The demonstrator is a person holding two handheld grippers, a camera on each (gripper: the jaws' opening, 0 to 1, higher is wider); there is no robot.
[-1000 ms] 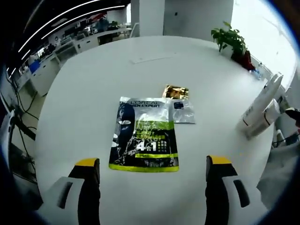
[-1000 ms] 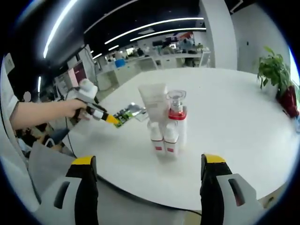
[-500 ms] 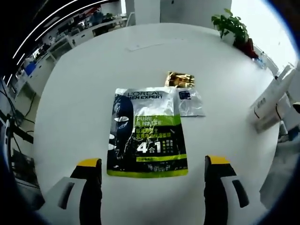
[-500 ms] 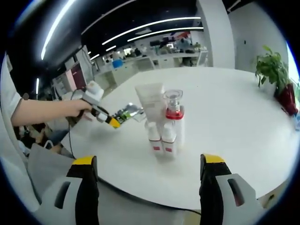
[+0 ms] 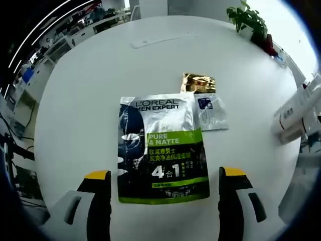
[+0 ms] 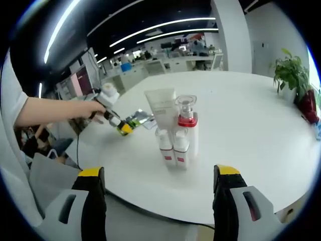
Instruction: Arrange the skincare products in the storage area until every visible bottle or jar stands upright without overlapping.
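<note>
Sachet (image 5: pixel 161 144): lay flat on bench (image 5: pixel 80 90), between wide left tongs (image 5: pixel 163 179).
Bottles (image 6: pixel 176 133): stood upright beyond wide, empty right tongs (image 6: pixel 159 176).

A large silver, black and green face-mask sachet (image 5: pixel 161 145) lies flat on the white worktop (image 5: pixel 90 90). Touching the sachet's far right corner lies a small clear sample packet (image 5: pixel 210 111), and just beyond that a gold foil packet (image 5: pixel 198 82). Well apart from the sachet stand, upright and bunched together, a white tube (image 6: pixel 163 108), a red-collared pump bottle (image 6: pixel 188 125) and two small white bottles (image 6: pixel 173 148).
</note>
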